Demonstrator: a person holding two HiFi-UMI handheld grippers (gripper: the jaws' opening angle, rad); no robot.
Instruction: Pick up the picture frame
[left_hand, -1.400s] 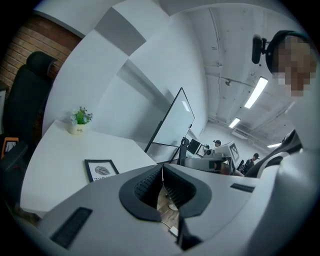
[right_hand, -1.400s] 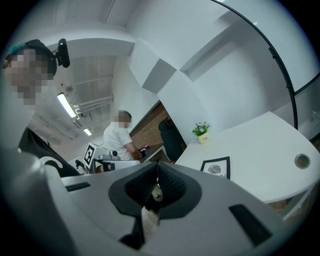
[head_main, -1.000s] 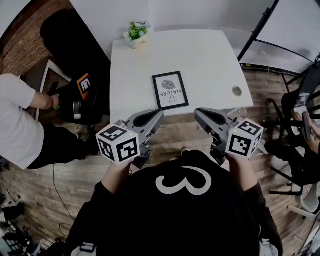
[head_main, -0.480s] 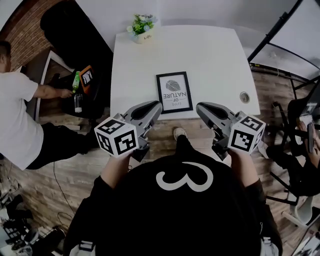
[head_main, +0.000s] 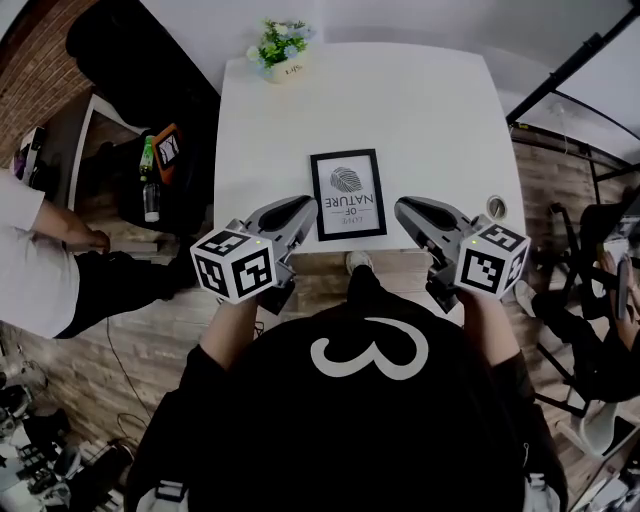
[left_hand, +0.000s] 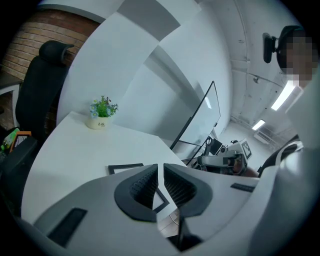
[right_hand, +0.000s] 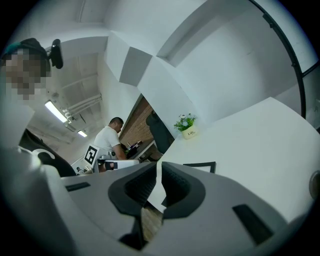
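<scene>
A black picture frame (head_main: 348, 194) with a fingerprint print lies flat near the front edge of the white table (head_main: 420, 110). My left gripper (head_main: 306, 206) hovers just left of the frame's near corner, jaws shut and empty. My right gripper (head_main: 400, 209) hangs just right of the frame, also shut with nothing held. In the left gripper view the frame (left_hand: 125, 168) shows beyond the closed jaws (left_hand: 160, 167). The right gripper view has the frame (right_hand: 202, 167) past its closed jaws (right_hand: 159, 166).
A small potted plant (head_main: 279, 48) stands at the table's far left corner. A round cable hole (head_main: 495, 207) sits at the right edge. A black office chair (head_main: 130, 80) and a crouching person (head_main: 40, 270) are left of the table; black stand legs (head_main: 570, 70) at right.
Both grippers have moved forward and down toward the table's front edge, now flanking the frame's near corners. The person at left has shifted lower.
</scene>
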